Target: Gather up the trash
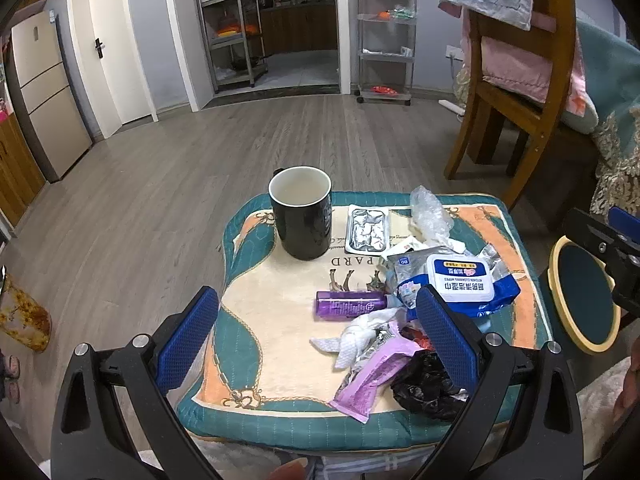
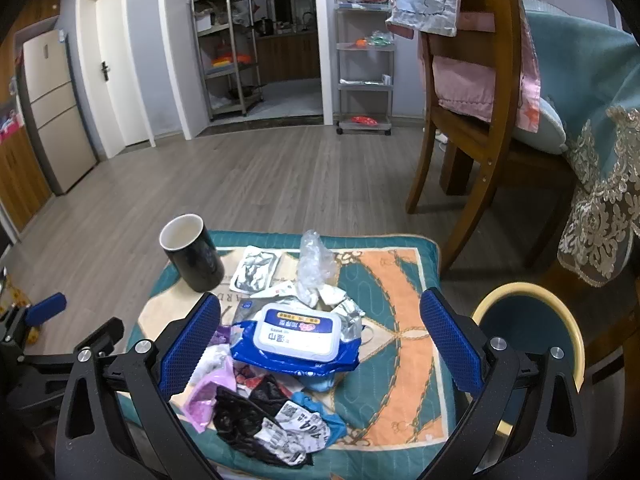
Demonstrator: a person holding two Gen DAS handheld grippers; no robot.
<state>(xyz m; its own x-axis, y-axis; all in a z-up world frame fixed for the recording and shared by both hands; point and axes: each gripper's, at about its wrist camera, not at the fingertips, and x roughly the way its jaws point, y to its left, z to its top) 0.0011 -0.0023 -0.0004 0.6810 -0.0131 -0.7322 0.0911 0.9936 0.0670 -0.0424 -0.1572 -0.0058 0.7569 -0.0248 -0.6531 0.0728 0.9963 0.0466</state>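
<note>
The cushion (image 1: pixel 248 344) is soft matt printed cloth. The mug (image 1: pixel 302 216) near its far left corner is glossy black ceramic. The blister pack (image 1: pixel 368 228) is crinkled silver foil. The wipes pack (image 1: pixel 460 284) is glossy blue plastic film with a smooth white lid. The bottle (image 1: pixel 350 303) is translucent purple plastic. The gripper fingers (image 1: pixel 186 336) carry textured blue pads. The floor (image 1: pixel 200 168) is matt grey wood.
</note>
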